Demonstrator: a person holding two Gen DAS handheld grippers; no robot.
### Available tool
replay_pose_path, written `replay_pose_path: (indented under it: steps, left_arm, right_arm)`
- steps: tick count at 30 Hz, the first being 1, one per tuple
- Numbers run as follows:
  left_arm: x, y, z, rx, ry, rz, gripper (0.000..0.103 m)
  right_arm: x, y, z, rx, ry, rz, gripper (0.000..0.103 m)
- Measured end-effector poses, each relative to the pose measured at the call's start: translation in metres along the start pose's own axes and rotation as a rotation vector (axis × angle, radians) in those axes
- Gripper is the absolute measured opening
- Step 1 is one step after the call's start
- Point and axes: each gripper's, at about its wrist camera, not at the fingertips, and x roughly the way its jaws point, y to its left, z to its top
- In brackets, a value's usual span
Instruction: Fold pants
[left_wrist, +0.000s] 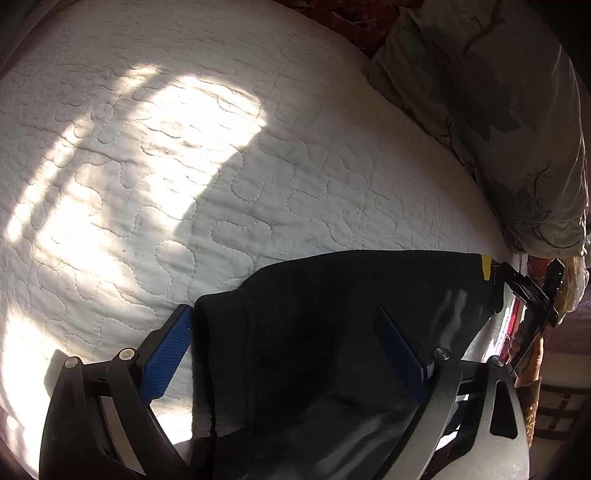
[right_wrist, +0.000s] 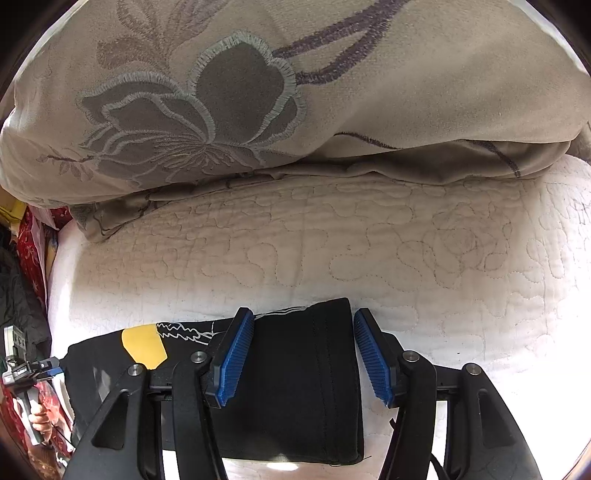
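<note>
The black pants (left_wrist: 332, 332) lie on the bed, on its white quilted cover (left_wrist: 184, 166), with the embroidered floral pillow (right_wrist: 295, 92) just beyond them toward the head of the bed. In the left wrist view the left gripper (left_wrist: 288, 325) has its blue-padded fingers (left_wrist: 166, 354) spread wide apart, one on each side of the dark fabric, with the cloth running between them and not pinched. In the right wrist view the right gripper (right_wrist: 303, 350) also stands with its ribbed blue fingers (right_wrist: 234, 362) parted, straddling a folded edge of the pants (right_wrist: 306, 380); neither pad presses the cloth. A yellow patch (right_wrist: 144, 349) and white printed lines show on the pants beside that gripper. Sunlight falls in a bright band across the quilted cover on the far side of the pants from the pillow, and red patterned fabric (right_wrist: 31, 240) lies off the bed's edge near the pillow
</note>
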Motion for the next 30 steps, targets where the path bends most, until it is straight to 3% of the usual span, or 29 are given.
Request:
replay_pose_path:
  steps: [3,4,5,6,7,8,11,14,25,30]
  left_arm:
    - [-0.001,-0.006,0.004,0.001,-0.006,-0.010,0.094]
    - [0.000,-0.005,0.005,-0.003,-0.005,-0.006,0.088]
    - [-0.003,-0.007,0.003,0.000,-0.006,0.008,0.073]
    - [0.000,0.000,0.010,0.020,-0.005,0.029,0.064]
    - [-0.001,-0.003,0.008,0.035,-0.003,0.052,0.049]
    - [0.012,-0.002,0.004,0.049,-0.001,0.068,0.039]
    - [0.003,-0.009,0.001,0.064,-0.015,0.106,0.029]
    - [-0.009,-0.014,-0.003,0.060,-0.043,0.151,0.026]
    - [-0.066,-0.004,-0.032,0.032,-0.209,0.233,0.024]
    - [-0.087,-0.018,-0.050,0.025,-0.276,0.252,0.024]
  right_arm:
    - [0.003,0.002,0.004,-0.015,0.012,0.004,0.058]
    - [0.004,0.002,0.005,-0.021,0.015,0.005,0.057]
    - [0.006,0.004,0.006,-0.028,0.020,0.004,0.056]
    - [0.006,0.004,0.006,-0.032,0.021,-0.001,0.050]
    - [0.007,0.006,0.007,-0.039,0.022,-0.015,0.044]
    - [0.006,0.005,0.006,-0.049,0.027,-0.032,0.032]
    - [0.001,0.003,0.004,-0.055,0.031,-0.026,0.017]
    - [-0.010,0.000,0.000,-0.047,0.017,-0.017,0.008]
    - [-0.049,0.011,-0.025,-0.061,-0.057,0.013,0.007]
    - [-0.072,0.018,-0.038,-0.100,-0.098,-0.002,0.006]
